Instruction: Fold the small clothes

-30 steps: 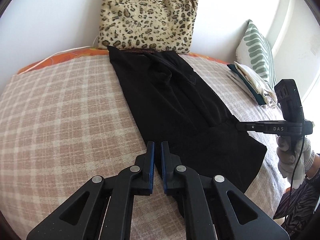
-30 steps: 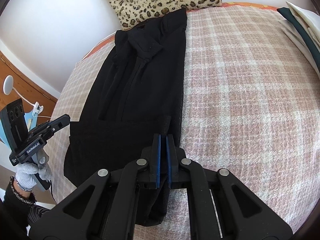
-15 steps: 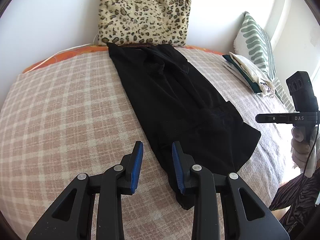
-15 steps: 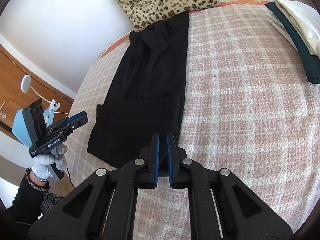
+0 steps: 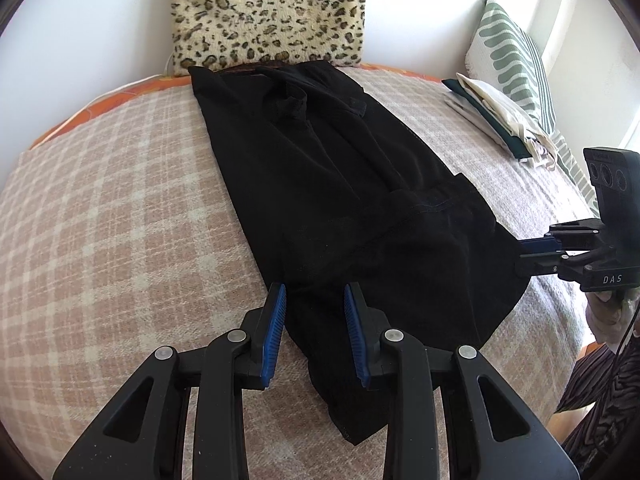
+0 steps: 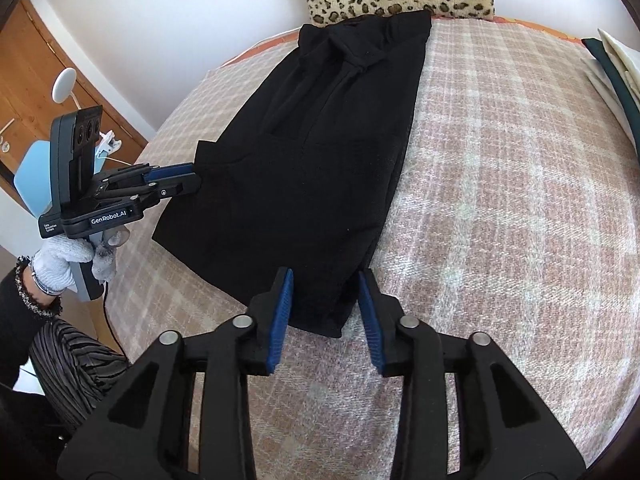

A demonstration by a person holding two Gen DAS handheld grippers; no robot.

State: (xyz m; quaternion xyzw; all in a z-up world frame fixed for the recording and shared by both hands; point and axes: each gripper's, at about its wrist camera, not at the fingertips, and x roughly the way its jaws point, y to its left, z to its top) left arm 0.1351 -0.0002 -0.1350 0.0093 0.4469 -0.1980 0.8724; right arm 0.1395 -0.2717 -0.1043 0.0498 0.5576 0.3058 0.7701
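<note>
1. A black garment (image 5: 344, 208) was laid lengthwise on a checked blanket (image 5: 112, 216), its far end resting against a leopard-print cushion (image 5: 268, 12) and its near end folded back over itself.
2. The left gripper (image 5: 314, 332) was held with its blue-padded fingers (image 5: 274, 332) spread apart, the near left corner of the garment lying between them; no cloth was pinched.
3. The right gripper (image 6: 326, 312) was likewise seen with fingers (image 6: 282, 316) apart, straddling the near right corner of the garment (image 6: 320, 168) without clamping it.
4. In the left wrist view, the right gripper (image 5: 532, 250) was seen side-on at the garment's right edge; in the right wrist view, the left gripper (image 6: 186, 178) was seen at the left edge, held by a hand in a white glove (image 6: 68, 260).
5. A stack of folded cloths (image 5: 496, 120) was placed near the blanket's right edge, beside a green-striped pillow (image 5: 516, 64).
6. A wooden door (image 6: 36, 92) was visible at the left of the right wrist view.
</note>
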